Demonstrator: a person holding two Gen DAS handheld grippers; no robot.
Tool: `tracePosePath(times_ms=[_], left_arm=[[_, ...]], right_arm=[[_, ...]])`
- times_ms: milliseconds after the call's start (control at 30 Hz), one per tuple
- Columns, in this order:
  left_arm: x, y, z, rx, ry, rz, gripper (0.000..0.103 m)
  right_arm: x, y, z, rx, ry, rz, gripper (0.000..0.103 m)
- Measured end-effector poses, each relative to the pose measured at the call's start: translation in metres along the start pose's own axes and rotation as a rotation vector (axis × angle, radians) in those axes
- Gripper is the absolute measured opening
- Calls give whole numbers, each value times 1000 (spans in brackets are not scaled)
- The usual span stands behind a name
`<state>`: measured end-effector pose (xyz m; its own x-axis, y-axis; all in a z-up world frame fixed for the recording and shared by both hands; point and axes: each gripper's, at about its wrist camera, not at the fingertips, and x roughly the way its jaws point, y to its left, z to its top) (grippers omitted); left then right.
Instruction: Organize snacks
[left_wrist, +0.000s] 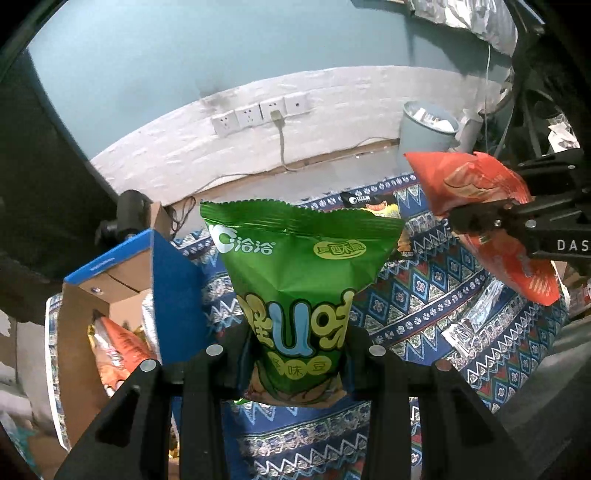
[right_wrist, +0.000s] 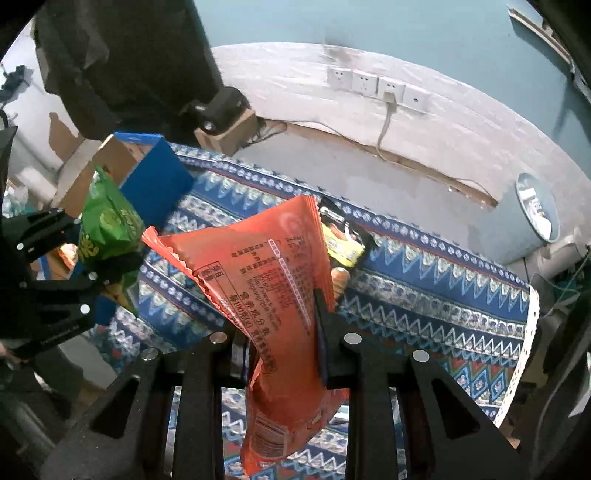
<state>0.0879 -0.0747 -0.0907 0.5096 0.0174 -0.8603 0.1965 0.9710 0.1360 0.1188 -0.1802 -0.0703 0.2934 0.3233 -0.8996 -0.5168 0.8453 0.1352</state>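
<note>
Black two-finger left gripper (left_wrist: 295, 354) clamped on lower half of glossy green crinkle-top snack bag (left_wrist: 299, 280), bag upright, clear of the cloth. Black right gripper (right_wrist: 284, 332) pinched tight on orange foil snack bag (right_wrist: 258, 280), printed back facing camera, bag hanging tilted above blue patterned tablecloth (right_wrist: 424, 280). Both bags held in air, well apart. Open blue-and-brown cardboard box (left_wrist: 110, 288) at cloth's left edge, orange and silver packets inside. Yellow-and-black packet (right_wrist: 341, 240) lying on cloth behind orange bag. Silver foil packet (left_wrist: 476, 325) on cloth at right, print too blurred, possibly another snack. Grey bin (left_wrist: 428, 125) by wall.
</note>
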Motion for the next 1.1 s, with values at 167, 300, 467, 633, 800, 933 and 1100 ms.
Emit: tracePosePath(times_ms=[167, 300, 467, 633, 800, 933, 1100], left_arm=[[-16, 10, -2, 4, -35, 25, 38], [-27, 20, -4, -4, -51, 27, 37], [-37, 35, -10, -19, -68, 35, 37], [-49, 54, -15, -43, -93, 58, 37], [-59, 79, -22, -82, -110, 83, 37], [-61, 100, -29, -119, -112, 93, 37], [-61, 128, -42, -169, -106, 113, 37]], right_arm=[[-6, 15, 11, -10, -19, 23, 23], [-9, 30, 21, -22, -32, 39, 23], [-13, 52, 36, -46, -53, 65, 23], [-12, 75, 50, -69, -62, 96, 23], [-9, 100, 65, -97, -68, 120, 23], [-4, 121, 78, -120, -68, 139, 23], [4, 147, 91, -149, -63, 162, 23]])
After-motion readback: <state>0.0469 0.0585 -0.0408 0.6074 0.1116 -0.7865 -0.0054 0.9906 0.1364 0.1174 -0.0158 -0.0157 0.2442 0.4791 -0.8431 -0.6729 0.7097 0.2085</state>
